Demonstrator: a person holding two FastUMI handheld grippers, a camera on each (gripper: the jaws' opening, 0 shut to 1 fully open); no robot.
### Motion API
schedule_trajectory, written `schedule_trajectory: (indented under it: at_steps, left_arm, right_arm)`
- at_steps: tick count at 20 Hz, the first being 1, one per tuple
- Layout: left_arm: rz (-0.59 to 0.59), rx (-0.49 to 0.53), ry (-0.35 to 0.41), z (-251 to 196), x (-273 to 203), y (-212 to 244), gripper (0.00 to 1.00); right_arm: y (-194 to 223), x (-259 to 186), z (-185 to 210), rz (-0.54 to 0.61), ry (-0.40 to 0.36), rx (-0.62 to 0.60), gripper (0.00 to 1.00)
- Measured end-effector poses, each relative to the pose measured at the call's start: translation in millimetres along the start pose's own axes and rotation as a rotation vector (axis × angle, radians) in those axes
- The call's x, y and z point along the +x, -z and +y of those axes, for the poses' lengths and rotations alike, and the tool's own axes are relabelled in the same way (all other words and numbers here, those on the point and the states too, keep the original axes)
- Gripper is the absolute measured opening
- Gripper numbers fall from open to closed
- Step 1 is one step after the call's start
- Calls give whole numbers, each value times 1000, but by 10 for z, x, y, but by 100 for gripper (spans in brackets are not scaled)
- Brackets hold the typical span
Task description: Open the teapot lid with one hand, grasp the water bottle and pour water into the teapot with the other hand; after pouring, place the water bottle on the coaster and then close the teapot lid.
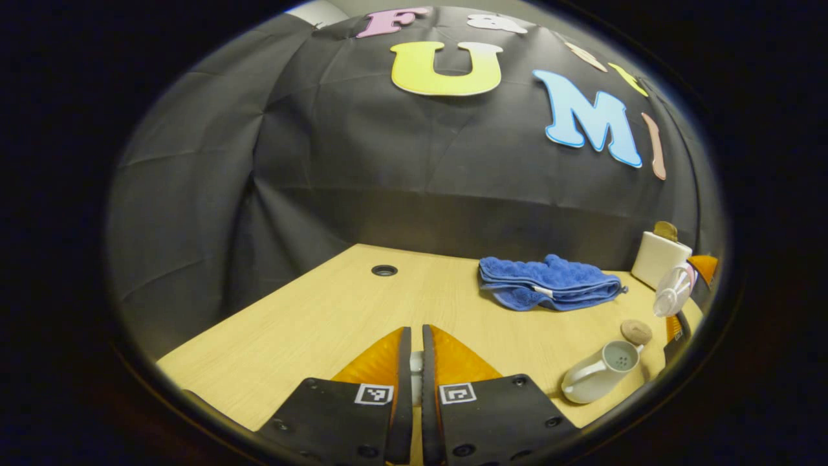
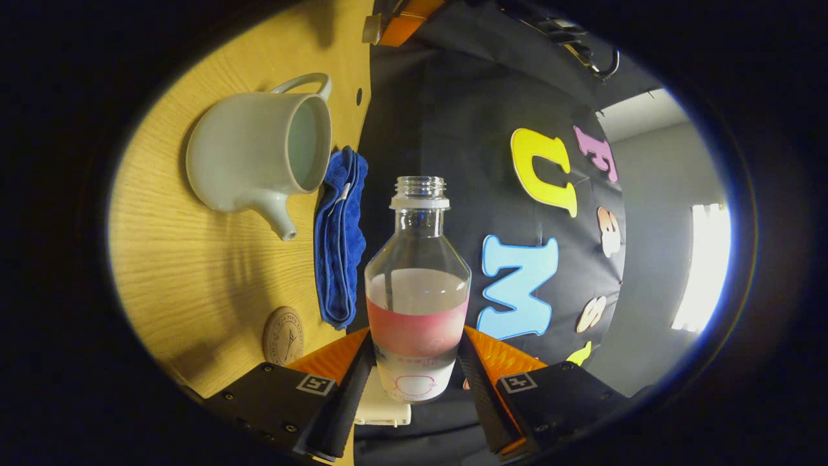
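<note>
Right gripper clamped on uncapped water bottle, tilted sideways. Left gripper fingers nearly together, pinching a small pale object. Teapot lidless on tabletop.

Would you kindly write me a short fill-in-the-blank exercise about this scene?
1. The right tongs grip a water ____.
2. The teapot has no ____ on it.
3. The folded towel is ____ in colour.
4. The bottle's cap is ____.

Missing words: bottle; lid; blue; off
</note>
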State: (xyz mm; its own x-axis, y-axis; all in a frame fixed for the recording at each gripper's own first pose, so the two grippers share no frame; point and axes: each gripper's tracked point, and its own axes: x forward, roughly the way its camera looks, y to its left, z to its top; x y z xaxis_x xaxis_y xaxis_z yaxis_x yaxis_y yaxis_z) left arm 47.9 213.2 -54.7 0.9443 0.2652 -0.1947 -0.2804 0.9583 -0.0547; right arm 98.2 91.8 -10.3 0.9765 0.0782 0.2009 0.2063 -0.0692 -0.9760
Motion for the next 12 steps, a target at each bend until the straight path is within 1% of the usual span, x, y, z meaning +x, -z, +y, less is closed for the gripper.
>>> schedule_trajectory:
  at_steps: [1, 3, 4, 6, 7, 9, 11, 12]
  left_arm:
    - [1, -1, 1, 0, -2, -1, 12]
    - [4, -4, 6, -10, -12, 2, 12]
    - [7, -4, 8, -17, 3, 23, 14]
    - [12, -3, 10, -26, 5, 32, 12]
    - [12, -3, 11, -28, 2, 24, 14]
    - [11, -3, 12, -29, 7, 24, 12]
    - [13, -2, 12, -30, 5, 29, 14]
    - [14, -2, 14, -36, 8, 43, 12]
  right_arm:
    - [-9, 5, -27, -11, 5, -24, 77]
    - [-35, 17, -69, -32, 15, -63, 77]
    - [-44, 33, -75, -43, 16, -80, 77]
    - [-46, 38, -104, -60, 27, -114, 77]
    - [-57, 34, -126, -66, 34, -128, 77]
    - [-46, 42, -128, -68, 42, -141, 77]
    - [-40, 52, -155, -68, 48, -142, 77]
    - [-41, 59, -182, -70, 52, -145, 77]
